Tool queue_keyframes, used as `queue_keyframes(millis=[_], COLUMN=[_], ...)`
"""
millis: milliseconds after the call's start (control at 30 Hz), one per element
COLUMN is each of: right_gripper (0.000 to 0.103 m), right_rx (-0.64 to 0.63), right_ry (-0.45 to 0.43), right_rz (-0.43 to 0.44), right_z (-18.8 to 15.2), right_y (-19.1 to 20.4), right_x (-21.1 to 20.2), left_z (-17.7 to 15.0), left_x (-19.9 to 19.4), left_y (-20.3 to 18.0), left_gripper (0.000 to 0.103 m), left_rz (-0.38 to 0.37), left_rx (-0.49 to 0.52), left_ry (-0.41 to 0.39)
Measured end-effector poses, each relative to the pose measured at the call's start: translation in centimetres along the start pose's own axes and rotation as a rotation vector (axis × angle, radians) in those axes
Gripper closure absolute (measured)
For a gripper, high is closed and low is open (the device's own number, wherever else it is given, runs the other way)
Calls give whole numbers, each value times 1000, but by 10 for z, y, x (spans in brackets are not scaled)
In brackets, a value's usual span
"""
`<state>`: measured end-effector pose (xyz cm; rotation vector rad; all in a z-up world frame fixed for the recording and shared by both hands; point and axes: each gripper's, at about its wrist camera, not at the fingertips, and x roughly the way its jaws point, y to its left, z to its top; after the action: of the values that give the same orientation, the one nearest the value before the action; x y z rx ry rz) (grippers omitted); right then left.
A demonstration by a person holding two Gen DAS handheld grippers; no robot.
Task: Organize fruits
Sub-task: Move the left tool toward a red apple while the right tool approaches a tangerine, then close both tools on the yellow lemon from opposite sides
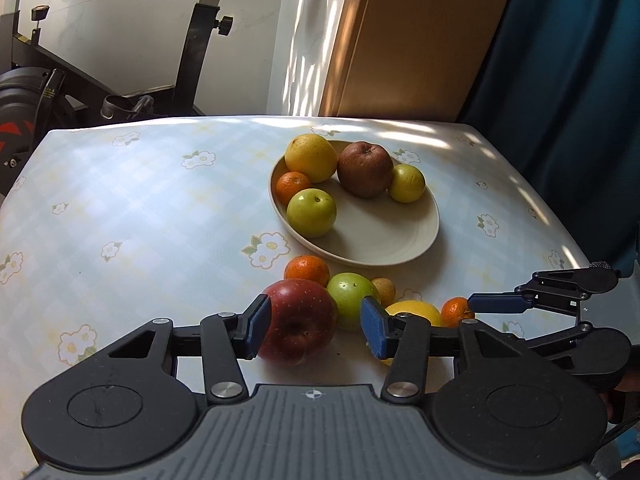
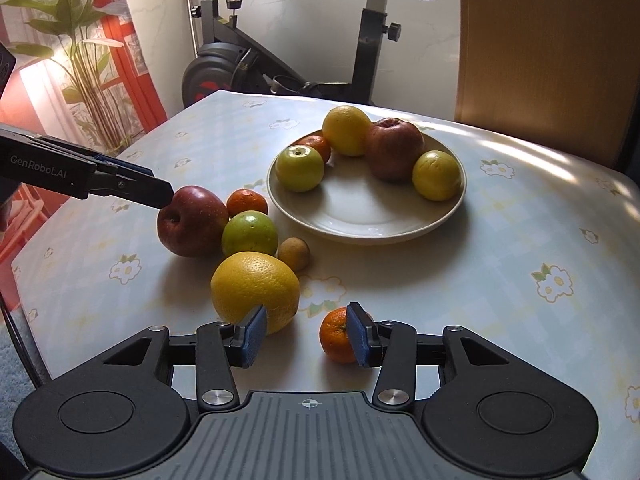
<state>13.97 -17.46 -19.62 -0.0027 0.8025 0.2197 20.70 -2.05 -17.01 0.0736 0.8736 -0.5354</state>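
Observation:
A cream plate (image 1: 400, 256) (image 2: 360, 236) holds several fruits. In front of it, loose on the tablecloth, lie a red apple (image 1: 300, 320) (image 2: 192, 222), a green apple (image 2: 250, 234), a mandarin (image 2: 247, 202), a small brown fruit (image 2: 294, 254), a big yellow citrus (image 2: 254, 284) and a second mandarin (image 2: 336, 334). My left gripper (image 1: 316, 330) straddles the red apple; its left pad touches the skin and the right pad stands off, so it is open. My right gripper (image 2: 307, 336) is open, with the second mandarin just inside its right pad and the yellow citrus behind its left pad.
An exercise bike (image 2: 280, 64) stands beyond the table's far edge, with a wooden panel (image 2: 540, 40) at the back right. A potted plant (image 2: 80, 60) is at the left and a blue curtain (image 1: 560, 80) at the right. Bare tablecloth (image 1: 140, 200) lies left of the plate.

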Motion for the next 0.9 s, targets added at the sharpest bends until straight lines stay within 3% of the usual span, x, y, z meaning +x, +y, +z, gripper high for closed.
queue_keyframes(millis=[333, 900], right_gripper=[59, 59], right_rx=[-73, -62], right_ry=[-4, -7], right_rz=[7, 2], right_z=[7, 3], right_y=[15, 10], right_x=[-1, -2], left_z=[-8, -10], left_x=[4, 7], left_y=[-9, -7], left_gripper=[57, 61], left_rz=[-43, -70], left_rx=[-19, -30], left_ry=[19, 27])
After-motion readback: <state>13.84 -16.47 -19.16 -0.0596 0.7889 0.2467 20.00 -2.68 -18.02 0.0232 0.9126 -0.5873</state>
